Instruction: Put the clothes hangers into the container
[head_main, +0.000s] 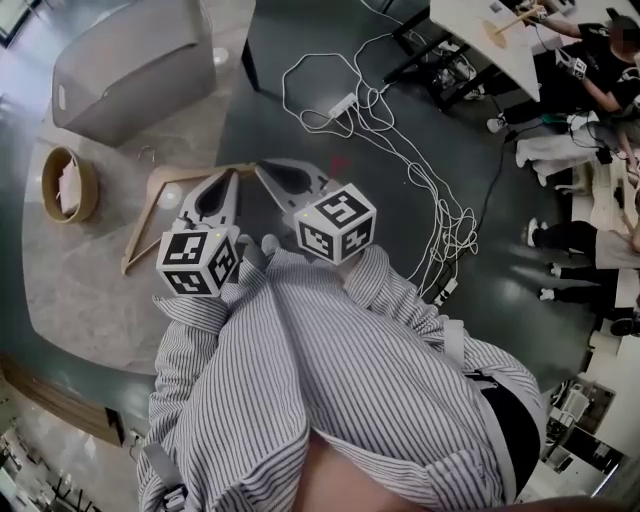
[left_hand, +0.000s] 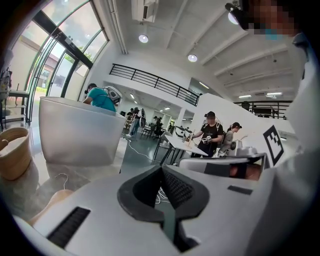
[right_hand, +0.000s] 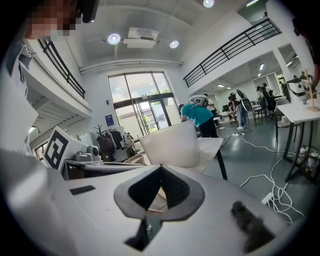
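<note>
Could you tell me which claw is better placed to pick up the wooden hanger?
Probably the left claw: it lies over the pale wooden clothes hanger on the marble table, on the side of the grey container. The right claw reaches only the hanger's end. Both are shut.

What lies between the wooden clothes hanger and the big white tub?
Nothing but bare pale tabletop, as the head view shows; the wooden clothes hanger points its metal hook toward the big white tub.

Table (head_main: 80, 300) holds hanger (head_main: 150, 215), container (head_main: 130, 60), round basket (head_main: 68, 185).
</note>
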